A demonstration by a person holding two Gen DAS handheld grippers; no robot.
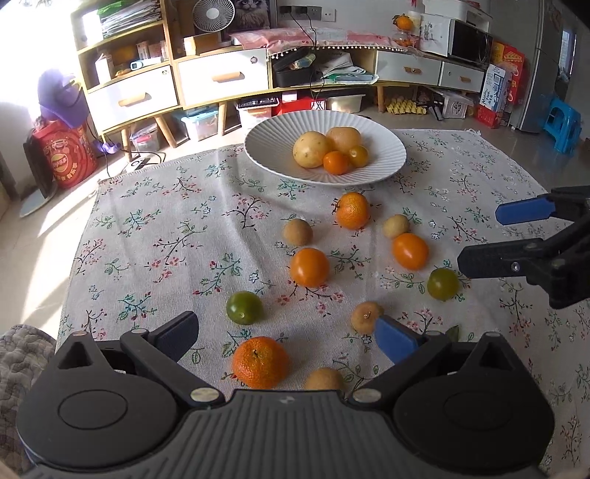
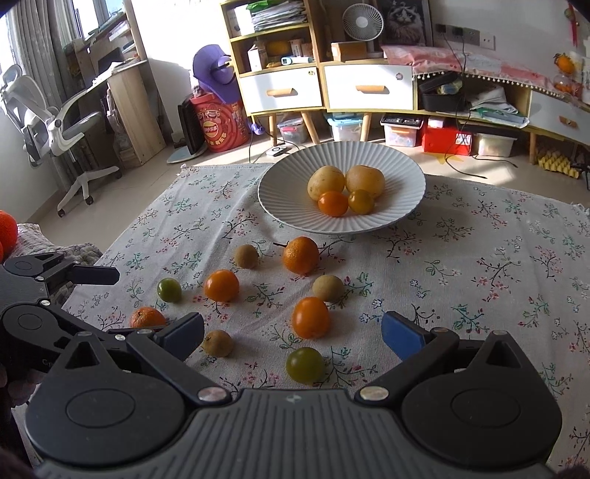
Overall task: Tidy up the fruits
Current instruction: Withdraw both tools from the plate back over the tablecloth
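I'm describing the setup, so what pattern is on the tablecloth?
The tablecloth is pale grey-beige with small floral sprigs, dark branches, pink and teal blossoms; clearest in the right wrist view.

**A sunlit room behind the bench**

A floral cloth covers the bench. At the top of the right wrist view stands a wooden shelf unit with white drawers, and on it a small white fan beside a cat picture. At upper left — a white office chair by a wooden desk. A red drum with a purple object above it sits on the floor; clear storage boxes lie under the shelves. At the right edge of the left wrist view — a blue stool.
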